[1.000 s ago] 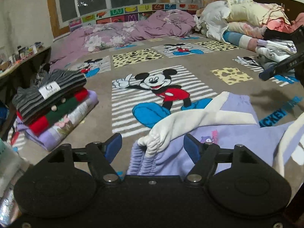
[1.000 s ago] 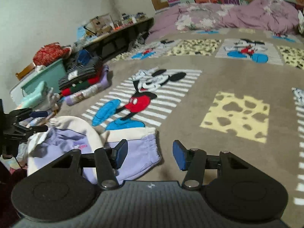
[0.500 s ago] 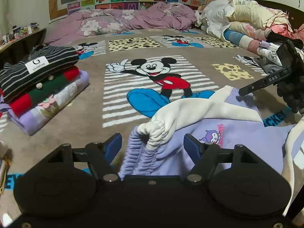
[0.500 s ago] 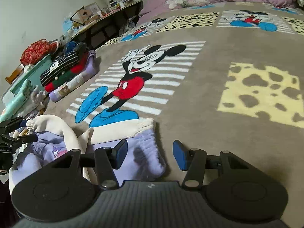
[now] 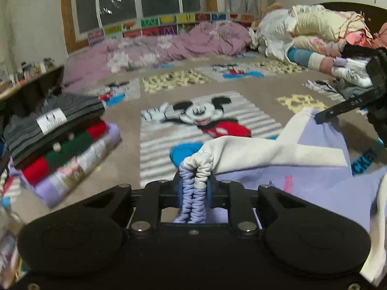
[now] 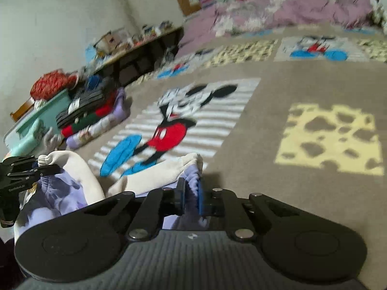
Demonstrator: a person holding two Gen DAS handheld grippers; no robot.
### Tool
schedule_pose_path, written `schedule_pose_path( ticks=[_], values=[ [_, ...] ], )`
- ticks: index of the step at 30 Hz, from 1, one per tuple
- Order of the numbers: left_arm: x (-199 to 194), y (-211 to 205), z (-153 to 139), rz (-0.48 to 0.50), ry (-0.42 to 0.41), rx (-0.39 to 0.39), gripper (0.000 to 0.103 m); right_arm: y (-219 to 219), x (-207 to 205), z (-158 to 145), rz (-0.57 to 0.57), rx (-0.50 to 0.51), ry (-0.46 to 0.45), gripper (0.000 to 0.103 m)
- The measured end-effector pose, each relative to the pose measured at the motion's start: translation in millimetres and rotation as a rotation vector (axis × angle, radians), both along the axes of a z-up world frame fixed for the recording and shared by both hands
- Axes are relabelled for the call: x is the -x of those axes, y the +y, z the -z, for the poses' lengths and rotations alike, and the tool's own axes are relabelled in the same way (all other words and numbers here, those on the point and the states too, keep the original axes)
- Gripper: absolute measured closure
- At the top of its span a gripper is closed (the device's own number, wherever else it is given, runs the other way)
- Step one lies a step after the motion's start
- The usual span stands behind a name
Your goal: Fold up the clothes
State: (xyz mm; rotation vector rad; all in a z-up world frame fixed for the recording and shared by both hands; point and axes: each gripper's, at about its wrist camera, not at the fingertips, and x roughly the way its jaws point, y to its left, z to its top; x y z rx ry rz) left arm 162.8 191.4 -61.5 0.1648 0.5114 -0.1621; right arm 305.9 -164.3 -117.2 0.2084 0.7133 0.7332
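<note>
A lilac and cream garment (image 5: 302, 169) with elastic cuffs lies on the Mickey Mouse blanket (image 5: 217, 101). My left gripper (image 5: 194, 183) is shut on one gathered lilac-and-cream cuff (image 5: 197, 169). My right gripper (image 6: 191, 193) is shut on the other cuff (image 6: 191, 166), at the garment's far end. Each gripper shows in the other's view: the right one (image 5: 348, 106) at the right edge, the left one (image 6: 26, 171) at the left edge. The garment (image 6: 79, 176) hangs between them, lifted slightly off the blanket.
A stack of folded clothes (image 5: 60, 142) sits to the left, also in the right wrist view (image 6: 94, 118). A pile of bedding and clothes (image 5: 319, 38) lies at the back right. A purple quilt (image 5: 169, 48) lies under the window. A cluttered shelf (image 6: 135, 50) runs along the left wall.
Both grippers have closed on the garment's two cuffs, which lay between open fingers before. Both views have tipped up and blurred as the cuffs lift.
</note>
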Motion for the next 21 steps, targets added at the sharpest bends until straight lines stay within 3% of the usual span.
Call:
schedule_pose_path(
  ticks=[6, 15, 21],
  values=[
    [-12.4, -4.6, -17.4, 0.002, -0.052, 0.022, 0.087, -39.4, 4.8, -25.7, 0.128, -0.054, -0.082, 0.092],
    [-42.3, 12.6, -23.1, -0.04, -0.063, 0.131, 0.088, -101.8, -1.7, -49.4, 0.312, -0.078, -0.165, 0.092],
    [-71.0, 37.4, -15.9, -0.093, -0.032, 0.245, 0.088, -135.5, -13.2, -49.9, 0.418, -0.092, -0.189, 0.092]
  ],
)
